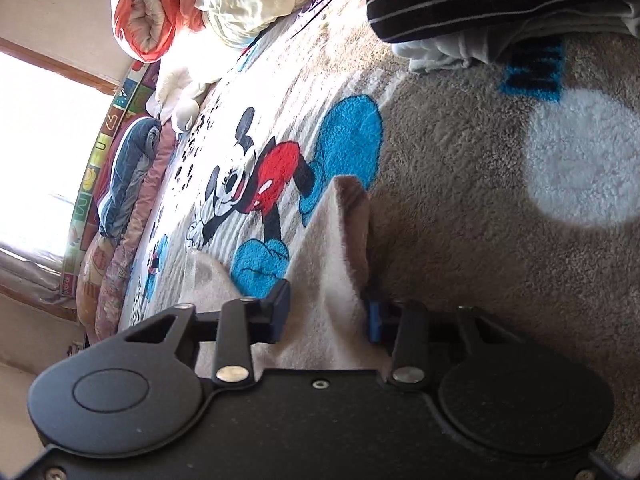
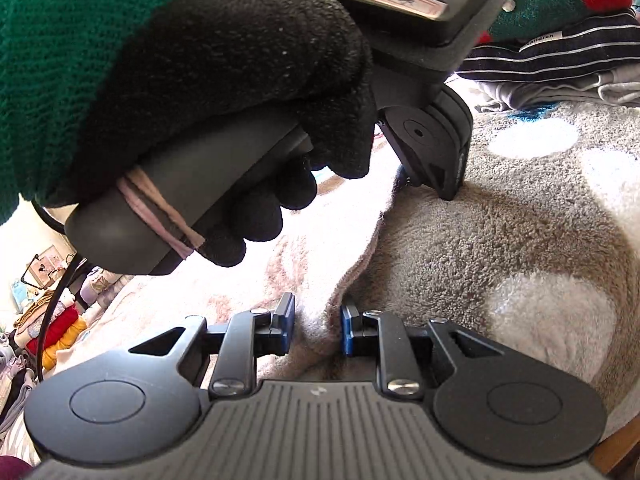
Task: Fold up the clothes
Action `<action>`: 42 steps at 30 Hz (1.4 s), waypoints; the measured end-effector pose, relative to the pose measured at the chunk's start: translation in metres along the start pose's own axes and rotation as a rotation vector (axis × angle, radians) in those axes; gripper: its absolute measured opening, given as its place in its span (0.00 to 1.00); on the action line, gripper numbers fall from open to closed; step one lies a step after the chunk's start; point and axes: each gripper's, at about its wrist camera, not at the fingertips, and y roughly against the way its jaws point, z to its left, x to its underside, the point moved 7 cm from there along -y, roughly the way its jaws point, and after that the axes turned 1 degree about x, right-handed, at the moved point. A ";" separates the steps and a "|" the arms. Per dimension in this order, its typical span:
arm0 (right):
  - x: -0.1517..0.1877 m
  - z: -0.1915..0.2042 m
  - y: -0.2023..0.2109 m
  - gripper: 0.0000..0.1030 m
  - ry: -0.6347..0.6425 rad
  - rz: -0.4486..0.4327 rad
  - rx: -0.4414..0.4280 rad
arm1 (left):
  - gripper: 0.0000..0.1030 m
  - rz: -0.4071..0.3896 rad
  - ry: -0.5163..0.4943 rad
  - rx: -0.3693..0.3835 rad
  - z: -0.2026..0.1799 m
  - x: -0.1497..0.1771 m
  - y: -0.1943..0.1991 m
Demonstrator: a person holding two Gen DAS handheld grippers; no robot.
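Gripping a fold of the pale pink fleece garment [image 1: 332, 248], the left claw [image 1: 329, 312] has its blue-padded fingers [image 1: 280, 312] pressed against the bunched cloth on either side. The garment lies on a shaggy rug [image 1: 460, 184] with a cartoon mouse [image 1: 248, 184] woven into it, and rises in a peak just beyond the claw. The right claw [image 2: 318, 330] is likewise clamped on an edge of the same fleece garment [image 2: 320, 240], which spreads to its left over the rug [image 2: 500, 232]. A gloved hand [image 2: 224, 92] in a green sleeve [image 2: 52, 40] holds the other gripper's handle above it. At the far right sits a stack of folded clothes [image 2: 560, 40].
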 end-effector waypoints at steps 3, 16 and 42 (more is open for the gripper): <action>-0.001 -0.001 0.000 0.23 -0.004 0.005 -0.006 | 0.10 -0.005 0.117 0.100 0.020 0.010 -0.005; -0.012 0.015 0.005 0.16 0.058 -0.042 -0.018 | 0.07 -0.121 0.695 0.471 0.121 0.042 0.015; 0.031 0.150 0.003 0.14 0.659 0.042 -0.130 | 0.53 -0.156 1.765 0.996 0.194 0.270 -0.044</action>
